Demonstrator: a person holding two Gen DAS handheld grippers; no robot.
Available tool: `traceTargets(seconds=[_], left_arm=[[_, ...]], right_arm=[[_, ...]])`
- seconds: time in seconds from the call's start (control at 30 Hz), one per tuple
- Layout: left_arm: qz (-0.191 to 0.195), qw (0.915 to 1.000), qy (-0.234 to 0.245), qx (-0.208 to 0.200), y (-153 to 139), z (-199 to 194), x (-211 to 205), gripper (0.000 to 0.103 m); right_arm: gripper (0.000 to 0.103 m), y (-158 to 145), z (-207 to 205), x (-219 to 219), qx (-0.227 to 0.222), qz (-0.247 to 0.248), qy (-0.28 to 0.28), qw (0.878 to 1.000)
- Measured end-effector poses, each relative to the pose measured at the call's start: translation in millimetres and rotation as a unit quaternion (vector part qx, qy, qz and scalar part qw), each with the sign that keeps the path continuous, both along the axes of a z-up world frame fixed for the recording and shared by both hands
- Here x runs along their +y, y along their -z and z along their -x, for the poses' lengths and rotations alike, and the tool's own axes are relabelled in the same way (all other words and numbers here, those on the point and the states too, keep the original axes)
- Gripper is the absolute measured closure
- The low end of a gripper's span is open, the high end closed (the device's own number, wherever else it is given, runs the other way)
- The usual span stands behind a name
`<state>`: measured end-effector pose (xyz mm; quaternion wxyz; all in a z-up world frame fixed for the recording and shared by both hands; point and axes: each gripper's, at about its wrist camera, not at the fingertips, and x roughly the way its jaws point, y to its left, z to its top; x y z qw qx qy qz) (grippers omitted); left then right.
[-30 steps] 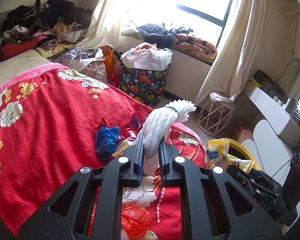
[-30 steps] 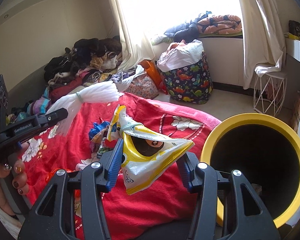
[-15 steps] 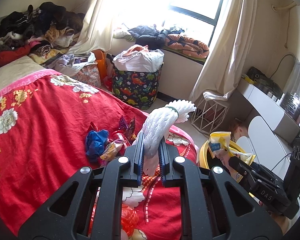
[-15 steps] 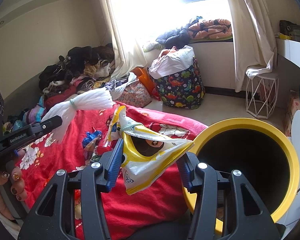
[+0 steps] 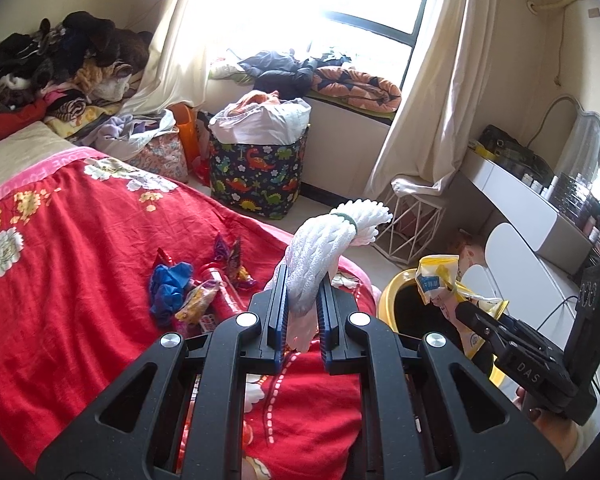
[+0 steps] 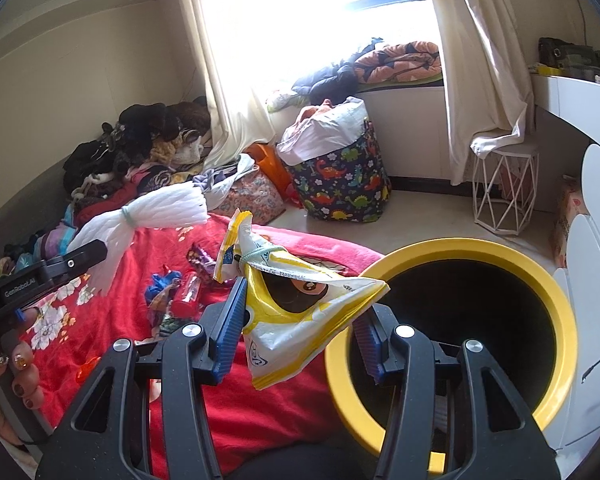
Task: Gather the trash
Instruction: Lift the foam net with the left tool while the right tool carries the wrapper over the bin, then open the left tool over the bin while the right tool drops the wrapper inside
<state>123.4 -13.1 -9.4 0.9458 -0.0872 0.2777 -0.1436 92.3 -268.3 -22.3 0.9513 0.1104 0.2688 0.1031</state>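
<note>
My left gripper [image 5: 302,312] is shut on a white foam net wrap [image 5: 324,248] tied with a green band, held above the red bed; it also shows in the right wrist view [image 6: 156,216]. My right gripper [image 6: 300,320] is shut on a yellow snack bag [image 6: 300,300], held at the left rim of the yellow trash bin [image 6: 556,312]. In the left wrist view the bag [image 5: 440,280] hangs over the bin [image 5: 396,292]. Several wrappers [image 5: 196,292] lie on the red blanket [image 5: 80,260].
A dinosaur-print laundry basket [image 5: 256,168] stands on the floor by the window. A white wire stool [image 5: 412,224] sits beside the bin. A white desk [image 5: 532,208] is at right. Clothes [image 5: 52,68] are piled at the bed's far end.
Both grippers have moved right, toward the bin, keeping their loads. The yellow bin now looms larger in the right wrist view and shows in the left wrist view.
</note>
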Motion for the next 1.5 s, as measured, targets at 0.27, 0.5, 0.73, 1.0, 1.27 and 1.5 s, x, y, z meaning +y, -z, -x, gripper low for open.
traceTargets(seconds=[0.27,0.5,0.73,1.0,1.27,1.5], left_arm=[[-0.004,0.9998,0.017,-0.003,-1.2,3.9,-12.7,0.095],[-0.009,0.9995,0.030,-0.002,0.5,5.6,-27.1,0.095],[-0.014,0.9990,0.042,0.001,3.2,7.1,-38.6,0.095],[-0.020,0.9982,0.056,0.005,8.7,9.0,-52.5,0.095],[-0.027,0.9972,0.069,0.010,13.9,10.2,-65.6,0.095],[-0.034,0.9961,0.079,0.017,20.0,9.6,-77.0,0.095]], right_arm=[[0.055,1.8,4.8,-16.5,0.000,-0.003,0.027,1.000],[0.055,1.9,6.9,-30.6,-0.002,-0.007,0.049,0.999],[0.055,3.5,7.3,-44.9,-0.002,-0.011,0.070,0.997],[0.055,5.5,8.0,-56.6,-0.001,-0.017,0.090,0.996],[0.055,9.1,8.4,-66.2,0.002,-0.017,0.106,0.994],[0.055,15.8,7.1,-76.2,0.012,-0.019,0.121,0.992]])
